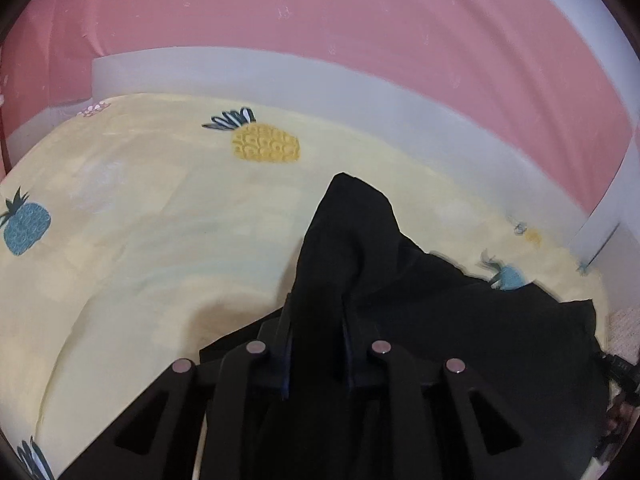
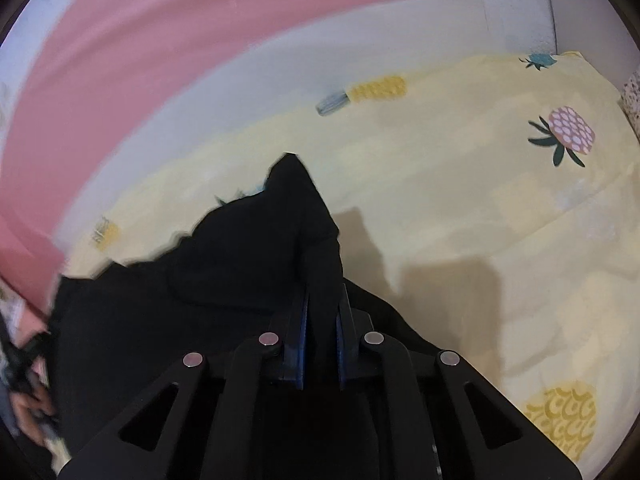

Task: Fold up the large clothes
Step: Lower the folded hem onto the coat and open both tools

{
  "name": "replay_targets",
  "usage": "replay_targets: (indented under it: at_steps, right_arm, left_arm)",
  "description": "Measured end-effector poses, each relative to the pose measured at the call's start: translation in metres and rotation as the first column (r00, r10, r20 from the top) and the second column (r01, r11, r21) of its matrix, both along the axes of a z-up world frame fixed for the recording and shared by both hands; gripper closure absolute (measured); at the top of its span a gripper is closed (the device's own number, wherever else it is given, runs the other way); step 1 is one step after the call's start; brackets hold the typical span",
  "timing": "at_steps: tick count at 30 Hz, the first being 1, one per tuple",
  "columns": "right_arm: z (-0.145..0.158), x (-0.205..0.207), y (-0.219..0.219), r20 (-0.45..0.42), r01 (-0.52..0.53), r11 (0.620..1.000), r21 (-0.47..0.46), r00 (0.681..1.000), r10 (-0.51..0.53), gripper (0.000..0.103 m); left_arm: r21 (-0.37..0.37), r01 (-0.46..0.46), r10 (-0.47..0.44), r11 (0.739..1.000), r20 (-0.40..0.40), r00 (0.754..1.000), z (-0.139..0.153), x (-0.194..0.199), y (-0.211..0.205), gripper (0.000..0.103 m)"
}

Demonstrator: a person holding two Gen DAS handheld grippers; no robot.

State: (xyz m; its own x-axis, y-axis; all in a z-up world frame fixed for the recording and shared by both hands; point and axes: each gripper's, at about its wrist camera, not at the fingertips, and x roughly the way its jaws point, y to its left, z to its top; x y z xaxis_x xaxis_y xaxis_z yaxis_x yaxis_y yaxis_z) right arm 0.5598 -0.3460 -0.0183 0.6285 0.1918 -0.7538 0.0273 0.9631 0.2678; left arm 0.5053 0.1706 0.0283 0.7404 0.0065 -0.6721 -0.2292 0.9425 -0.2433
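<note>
A large black garment [image 1: 460,320] hangs between my two grippers above a yellow bed sheet with pineapple prints [image 1: 140,240]. My left gripper [image 1: 316,304] is shut on a bunched corner of the garment, which rises in a peak past the fingertips. In the right wrist view my right gripper [image 2: 322,300] is shut on another bunched corner of the black garment [image 2: 200,280], whose cloth spreads to the left and down. The sheet [image 2: 480,220] lies below it.
A pink and white wall [image 1: 320,20] runs along the far side of the bed. The hand with the other gripper [image 2: 24,400] shows at the left edge of the right wrist view. A patterned pillow edge [image 2: 632,96] sits at far right.
</note>
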Motion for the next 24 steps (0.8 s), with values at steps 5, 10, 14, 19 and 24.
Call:
replay_targets:
  at_steps: [5, 10, 14, 19, 24]
  right_arm:
    - [-0.031, 0.005, -0.001, -0.042, 0.016, 1.0, -0.013, 0.999, -0.017, 0.089]
    - [-0.008, -0.02, -0.009, 0.002, 0.029, 0.999, -0.034, 1.0, -0.029, 0.078]
    - [0.02, -0.066, 0.002, 0.099, -0.017, 0.999, -0.028, 0.995, 0.019, 0.077]
    - [0.011, -0.135, 0.017, 0.119, -0.108, 0.994, -0.024, 0.987, 0.11, 0.077]
    - [-0.027, -0.139, 0.021, 0.068, -0.123, 0.991, -0.058, 0.989, 0.127, 0.076]
  left_arm:
    - [0.023, -0.011, 0.012, 1.0, -0.047, 0.999, -0.026, 0.011, -0.002, 0.075]
    - [-0.022, -0.025, 0.025, 0.999, -0.017, 1.0, -0.01, -0.006, 0.007, 0.072]
    - [-0.022, -0.001, 0.003, 1.0, 0.083, 0.997, 0.017, -0.057, 0.012, 0.072]
    - [-0.001, 0.125, -0.124, 0.992, 0.113, 0.986, 0.007, -0.134, -0.01, 0.071]
    - [0.011, 0.148, -0.148, 0.989, -0.005, 0.989, -0.04, -0.136, -0.023, 0.071]
